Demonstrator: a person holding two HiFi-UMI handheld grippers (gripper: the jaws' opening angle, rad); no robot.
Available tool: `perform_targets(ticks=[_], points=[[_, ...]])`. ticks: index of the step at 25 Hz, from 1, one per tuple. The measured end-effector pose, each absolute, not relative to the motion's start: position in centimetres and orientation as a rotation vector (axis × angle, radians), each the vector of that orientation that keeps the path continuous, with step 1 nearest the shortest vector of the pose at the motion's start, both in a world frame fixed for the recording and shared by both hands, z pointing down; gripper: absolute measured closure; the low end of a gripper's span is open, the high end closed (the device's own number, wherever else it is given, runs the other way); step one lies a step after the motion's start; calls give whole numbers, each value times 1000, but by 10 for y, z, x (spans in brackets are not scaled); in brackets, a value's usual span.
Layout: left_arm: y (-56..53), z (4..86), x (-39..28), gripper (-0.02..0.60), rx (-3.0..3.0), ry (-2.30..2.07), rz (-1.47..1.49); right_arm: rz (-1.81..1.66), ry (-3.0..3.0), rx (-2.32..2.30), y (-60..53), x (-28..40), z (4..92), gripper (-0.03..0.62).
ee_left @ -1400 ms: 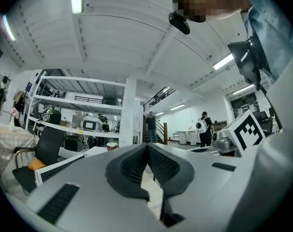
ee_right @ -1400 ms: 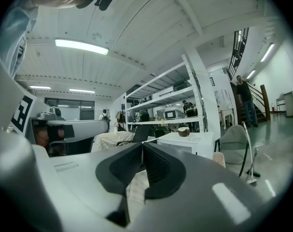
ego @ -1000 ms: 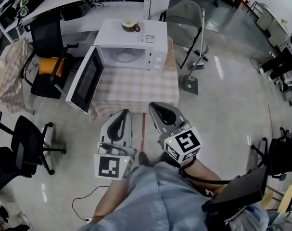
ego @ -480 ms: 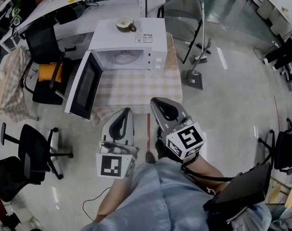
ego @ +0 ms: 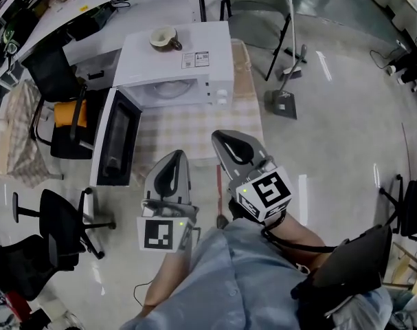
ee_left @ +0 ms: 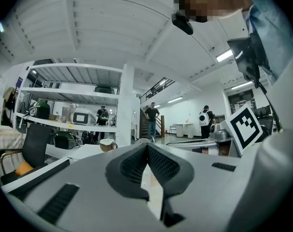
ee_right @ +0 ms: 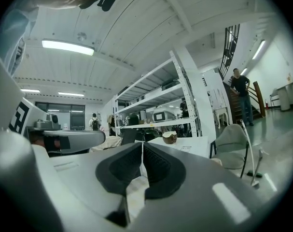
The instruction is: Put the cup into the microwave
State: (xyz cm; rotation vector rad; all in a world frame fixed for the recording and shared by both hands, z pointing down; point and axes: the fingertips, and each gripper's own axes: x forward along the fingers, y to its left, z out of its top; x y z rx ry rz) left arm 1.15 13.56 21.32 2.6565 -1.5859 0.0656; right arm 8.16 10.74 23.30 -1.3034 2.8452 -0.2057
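Note:
A brown-and-cream cup (ego: pixel 163 38) stands on top of the white microwave (ego: pixel 177 64), near its back left. The microwave's door (ego: pixel 116 140) hangs wide open to the left, over the edge of the table with the checked cloth (ego: pixel 194 126). Both grippers are held level, side by side, at the table's near edge and well short of the cup. My left gripper (ego: pixel 174 157) is shut with nothing in it, its tips meeting. My right gripper (ego: pixel 226 138) is shut and empty too. The cup (ee_left: pixel 107 144) shows far ahead in the left gripper view, and the cup (ee_right: pixel 169 137) also in the right.
Black office chairs (ego: pixel 62 81) (ego: pixel 36 236) stand left of the table, close to the open door. A grey chair (ego: pixel 260 16) and a floor stand with a pole (ego: pixel 282 102) are at the right rear. Shelving and a long bench (ego: pixel 91 9) run behind. People stand far off (ee_left: pixel 151 115).
Both grippers have moved forward together toward the table, and the microwave sits nearer in the head view. The cup has stayed put; both jaws remain shut.

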Motion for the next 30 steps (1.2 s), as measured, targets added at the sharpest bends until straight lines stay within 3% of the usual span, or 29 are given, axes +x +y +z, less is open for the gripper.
perform_targets(ticks=[14, 30], points=[[26, 199, 71, 577, 2688, -1623, 154, -226, 2800, -1241, -7, 132, 220, 582], [-24, 182, 43, 577, 2624, -1796, 59, -103, 2864, -1100, -62, 104, 200, 582]])
